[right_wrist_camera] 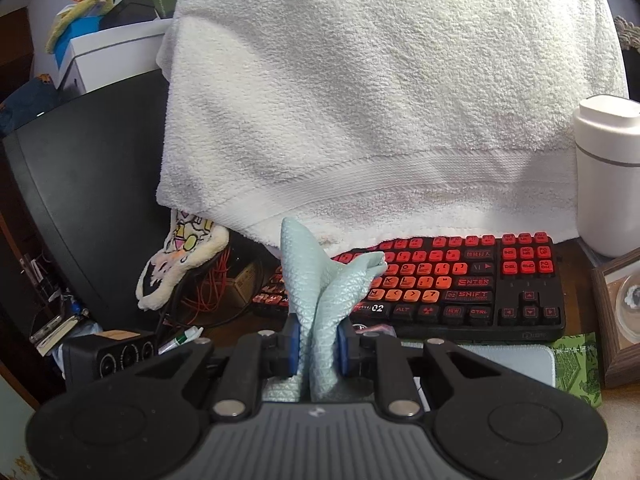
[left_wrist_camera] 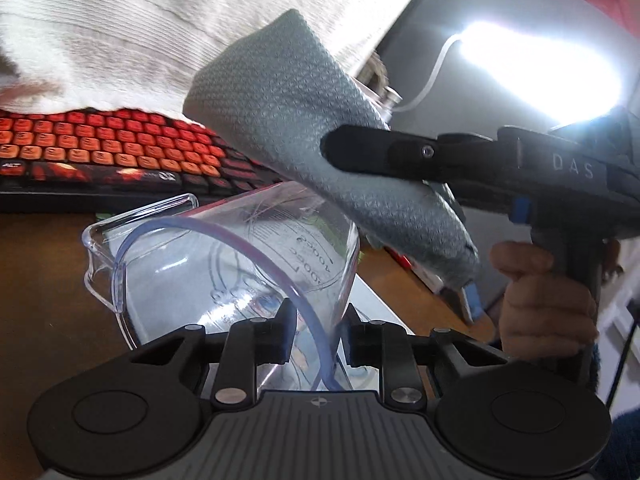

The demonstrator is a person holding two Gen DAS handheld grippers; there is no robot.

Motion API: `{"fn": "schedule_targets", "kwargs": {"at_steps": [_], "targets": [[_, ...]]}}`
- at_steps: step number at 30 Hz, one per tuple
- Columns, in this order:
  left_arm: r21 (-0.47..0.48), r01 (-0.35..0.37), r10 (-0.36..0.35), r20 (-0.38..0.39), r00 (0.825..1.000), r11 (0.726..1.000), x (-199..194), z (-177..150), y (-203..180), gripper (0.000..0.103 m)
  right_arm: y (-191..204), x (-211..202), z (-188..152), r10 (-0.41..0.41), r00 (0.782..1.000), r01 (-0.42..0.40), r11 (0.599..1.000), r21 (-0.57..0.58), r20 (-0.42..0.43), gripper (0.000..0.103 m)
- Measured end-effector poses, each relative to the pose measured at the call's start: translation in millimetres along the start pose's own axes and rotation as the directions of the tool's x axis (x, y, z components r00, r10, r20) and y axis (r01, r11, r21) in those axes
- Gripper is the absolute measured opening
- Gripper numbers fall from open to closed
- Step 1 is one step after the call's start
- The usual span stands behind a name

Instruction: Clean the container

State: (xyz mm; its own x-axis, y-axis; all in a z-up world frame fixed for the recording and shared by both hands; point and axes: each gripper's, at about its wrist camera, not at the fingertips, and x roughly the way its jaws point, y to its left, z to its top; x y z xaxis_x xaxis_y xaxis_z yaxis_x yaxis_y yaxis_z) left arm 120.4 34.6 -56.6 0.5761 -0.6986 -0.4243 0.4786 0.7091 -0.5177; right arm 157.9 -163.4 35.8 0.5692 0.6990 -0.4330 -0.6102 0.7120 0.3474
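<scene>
Clear plastic measuring container [left_wrist_camera: 224, 264], tilted above a wooden desk [left_wrist_camera: 44, 280], is pinched at its rim by the left gripper [left_wrist_camera: 318, 334], while the right gripper [right_wrist_camera: 316, 346] clamps a grey-green cloth [right_wrist_camera: 320, 292] near a red-keyed keyboard [right_wrist_camera: 460, 284].

Left wrist camera close behind its fingers [left_wrist_camera: 285, 332], tilted down into the clear container [left_wrist_camera: 224, 276], right wrist camera level over the surface, facing the keyboard [right_wrist_camera: 460, 284], both views sharing keyboard, white towel [right_wrist_camera: 380, 100] and grey cloth [right_wrist_camera: 320, 304]
</scene>
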Motion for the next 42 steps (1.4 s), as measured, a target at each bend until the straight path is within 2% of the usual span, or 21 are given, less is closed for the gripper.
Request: {"fn": "schedule_targets", "kwargs": {"at_steps": [2, 3, 10, 12, 16, 19, 24, 25, 40, 42], "targets": [[-0.004, 0.028, -0.028, -0.013, 1.0, 1.0, 0.2, -0.2, 0.8, 0.023, 1.9, -4.2, -2.4, 0.005, 1.0, -0.005, 1.0, 0.0, -0.003, 0.017], [-0.008, 0.031, -0.031, -0.017, 0.999, 1.0, 1.7, 0.4, 1.3, 0.028, 3.4, -5.3, -3.7, 0.01, 1.0, -0.01, 1.0, -0.002, -0.01, 0.017], [-0.013, 0.016, -0.016, -0.023, 1.0, 1.0, 9.4, 4.2, -0.6, 0.034, 18.7, 1.4, -8.2, 0.022, 0.999, -0.023, 0.999, -0.033, -0.045, 0.017], [-0.017, 0.013, -0.014, -0.022, 1.0, 1.0, 11.2, 5.4, -0.9, 0.042, 23.3, 4.3, -9.2, 0.023, 0.998, -0.026, 0.999, -0.044, -0.054, 0.017], [-0.017, 0.015, -0.015, -0.021, 1.0, 1.0, 14.9, 7.7, -2.8, 0.043, 30.3, 6.5, -12.8, 0.025, 0.998, -0.03, 0.997, -0.071, -0.063, 0.017], [-0.015, 0.013, -0.013, -0.021, 1.0, 1.0, 18.1, 9.7, -4.4, 0.043, 32.6, 5.8, -14.1, -0.01, 0.999, 0.005, 0.995, -0.098, -0.051, 0.017], [-0.015, 0.012, -0.012, -0.02, 1.0, 1.0, 23.6, 13.5, -6.6, 0.044, 17.5, -0.4, -11.8, -0.141, 0.99, 0.14, 0.986, -0.086, -0.001, 0.017], [-0.014, 0.011, -0.012, -0.021, 1.0, 1.0, 24.5, 13.9, -7.2, 0.044, 16.9, -0.7, -11.9, -0.142, 0.99, 0.142, 0.986, -0.083, 0.0, 0.017], [-0.014, 0.015, -0.016, -0.02, 1.0, 1.0, 11.4, 3.7, -5.6, 0.045, 35.3, 1.4, -22.6, -0.005, 1.0, 0.003, 0.997, -0.079, -0.029, 0.018], [-0.013, 0.015, -0.015, -0.02, 1.0, 1.0, 12.6, 4.4, -5.8, 0.045, 42.3, 2.9, -23.7, -0.01, 1.0, 0.007, 0.995, -0.103, -0.026, 0.018]]}}
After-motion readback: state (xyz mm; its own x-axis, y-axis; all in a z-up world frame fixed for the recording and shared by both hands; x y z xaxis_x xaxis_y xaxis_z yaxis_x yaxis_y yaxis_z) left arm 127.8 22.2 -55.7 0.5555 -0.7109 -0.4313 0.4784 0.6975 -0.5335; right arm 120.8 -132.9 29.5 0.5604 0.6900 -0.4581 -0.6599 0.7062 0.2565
